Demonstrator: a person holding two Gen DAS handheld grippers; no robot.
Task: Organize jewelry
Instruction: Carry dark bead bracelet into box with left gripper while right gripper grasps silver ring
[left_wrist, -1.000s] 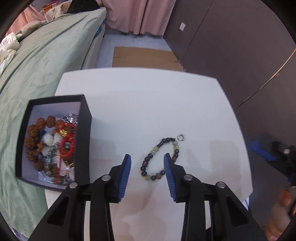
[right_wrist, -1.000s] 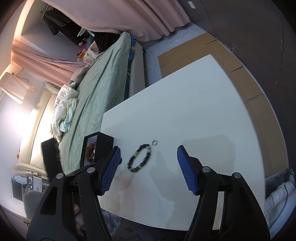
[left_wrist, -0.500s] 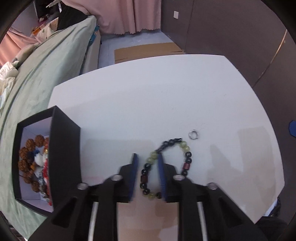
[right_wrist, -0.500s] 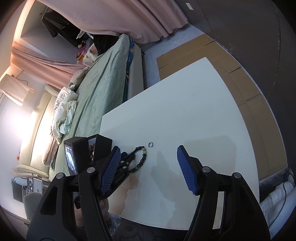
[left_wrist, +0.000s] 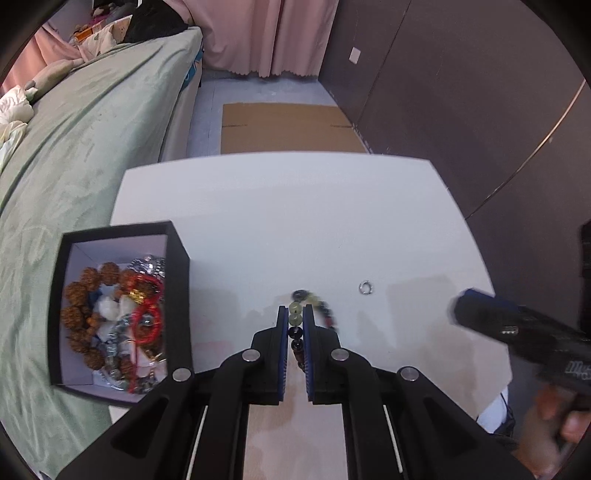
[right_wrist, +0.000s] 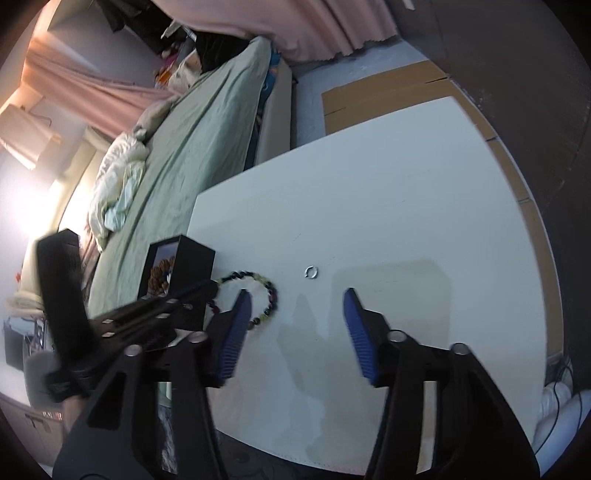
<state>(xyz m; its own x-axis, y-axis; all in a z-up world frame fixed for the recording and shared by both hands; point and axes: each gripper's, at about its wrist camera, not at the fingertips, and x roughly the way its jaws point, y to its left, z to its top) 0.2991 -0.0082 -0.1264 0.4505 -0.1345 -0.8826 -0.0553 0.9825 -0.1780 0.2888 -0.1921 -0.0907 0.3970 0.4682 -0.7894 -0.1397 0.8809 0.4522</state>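
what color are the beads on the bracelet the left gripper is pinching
Pale green and black, some dark red, on the bracelet; clearest in the left wrist view.

My left camera looks down along my left gripper (left_wrist: 295, 323), close over the table (left_wrist: 295, 221), with the box (left_wrist: 181, 295) just left of my fingers and the bed beyond. My right camera sits higher and further back, tilted, looking past my right gripper (right_wrist: 295, 314) across the same table. Both views share the bracelet (left_wrist: 314, 306), the ring (left_wrist: 366, 287), the box and the bed.
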